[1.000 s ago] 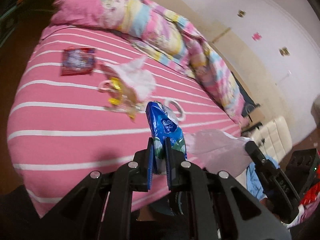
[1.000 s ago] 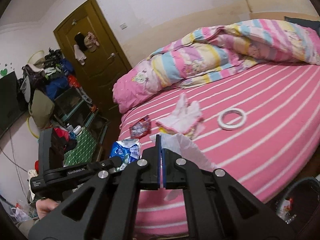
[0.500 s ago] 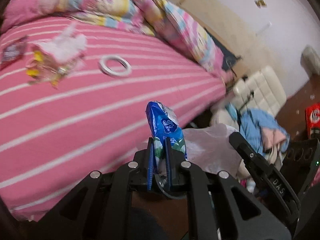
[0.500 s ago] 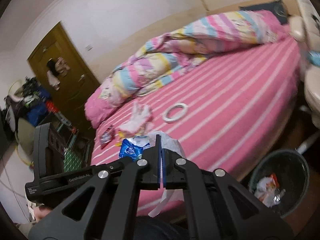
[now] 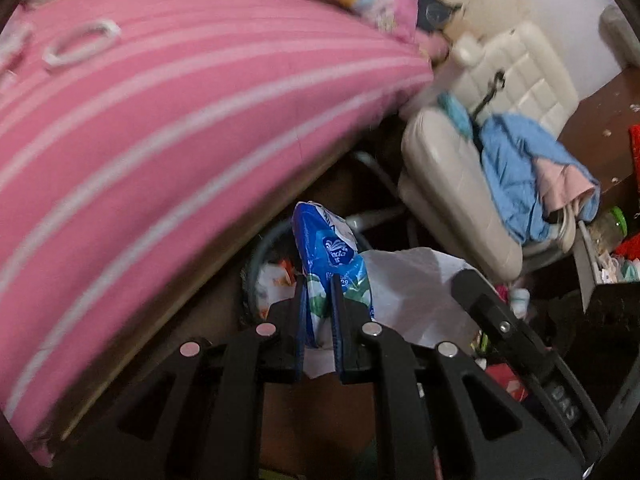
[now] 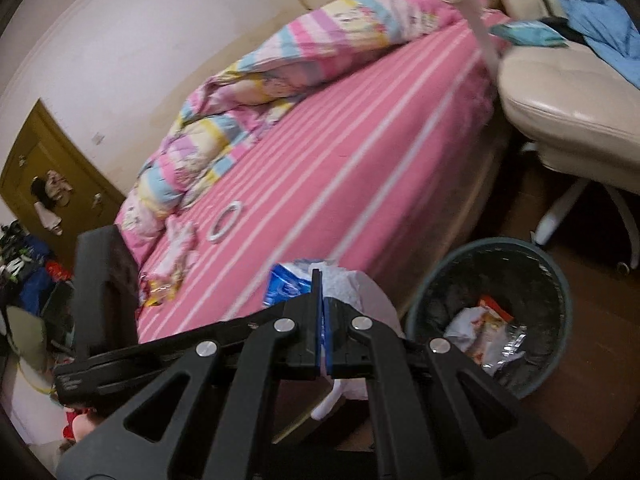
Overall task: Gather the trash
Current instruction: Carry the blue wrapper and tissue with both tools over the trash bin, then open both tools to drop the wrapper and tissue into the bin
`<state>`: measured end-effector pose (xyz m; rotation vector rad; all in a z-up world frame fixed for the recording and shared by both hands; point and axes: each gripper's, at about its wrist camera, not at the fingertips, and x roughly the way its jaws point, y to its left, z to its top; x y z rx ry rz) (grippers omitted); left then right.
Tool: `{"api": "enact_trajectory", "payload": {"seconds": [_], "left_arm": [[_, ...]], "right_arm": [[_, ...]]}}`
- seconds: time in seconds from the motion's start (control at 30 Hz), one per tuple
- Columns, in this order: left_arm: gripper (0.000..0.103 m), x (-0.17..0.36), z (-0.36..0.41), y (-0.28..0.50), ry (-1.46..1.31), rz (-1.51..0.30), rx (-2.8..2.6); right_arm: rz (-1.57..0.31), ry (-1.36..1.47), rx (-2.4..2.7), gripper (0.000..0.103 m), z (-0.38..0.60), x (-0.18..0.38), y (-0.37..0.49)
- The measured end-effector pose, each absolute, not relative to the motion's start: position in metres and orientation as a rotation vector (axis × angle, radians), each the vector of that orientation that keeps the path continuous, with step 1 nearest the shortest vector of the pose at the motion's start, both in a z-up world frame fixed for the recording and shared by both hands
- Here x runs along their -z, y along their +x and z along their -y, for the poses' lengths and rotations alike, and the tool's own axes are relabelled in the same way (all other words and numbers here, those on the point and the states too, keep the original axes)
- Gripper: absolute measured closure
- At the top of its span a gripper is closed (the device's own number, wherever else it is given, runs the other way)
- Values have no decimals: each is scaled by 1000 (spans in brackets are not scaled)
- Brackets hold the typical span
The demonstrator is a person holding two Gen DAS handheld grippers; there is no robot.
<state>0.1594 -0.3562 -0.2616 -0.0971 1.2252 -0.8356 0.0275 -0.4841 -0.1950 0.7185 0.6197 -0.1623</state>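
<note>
Crumpled blue-white wrapper (image 5: 328, 256), torn top

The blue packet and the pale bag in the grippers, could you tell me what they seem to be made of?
The blue packet, in the left gripper, looks like glossy printed plastic film: it shines and creases sharply. The pale bag, pinched by the right gripper, seems thin translucent plastic, soft and crumpled, though tissue cannot be excluded.
</note>
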Motion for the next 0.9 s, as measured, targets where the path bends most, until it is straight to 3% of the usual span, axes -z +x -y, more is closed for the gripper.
{"api": "enact_trajectory", "payload": {"seconds": [0.27, 0.57, 0.7, 0.73, 0.77, 0.83, 0.9], "left_arm": [[93, 320, 431, 159, 89, -1335, 880], [91, 367, 460, 168, 163, -1449, 847], [77, 379, 473, 169, 182, -1487, 829], [74, 380, 474, 169, 181, -1488, 832], [71, 380, 476, 169, 181, -1488, 835], [68, 380, 477, 169, 178, -1486, 841], [68, 377, 477, 169, 172, -1481, 843]], "right_arm": [[-688, 803, 277, 102, 530, 249, 15], [-756, 846, 350, 101, 554, 291, 13], [-788, 865, 374, 98, 558, 304, 12], [-796, 867, 382, 92, 559, 307, 10], [-798, 866, 390, 78, 559, 307, 9], [-795, 863, 417, 60, 559, 307, 4], [-797, 865, 429, 59, 559, 307, 1]]}}
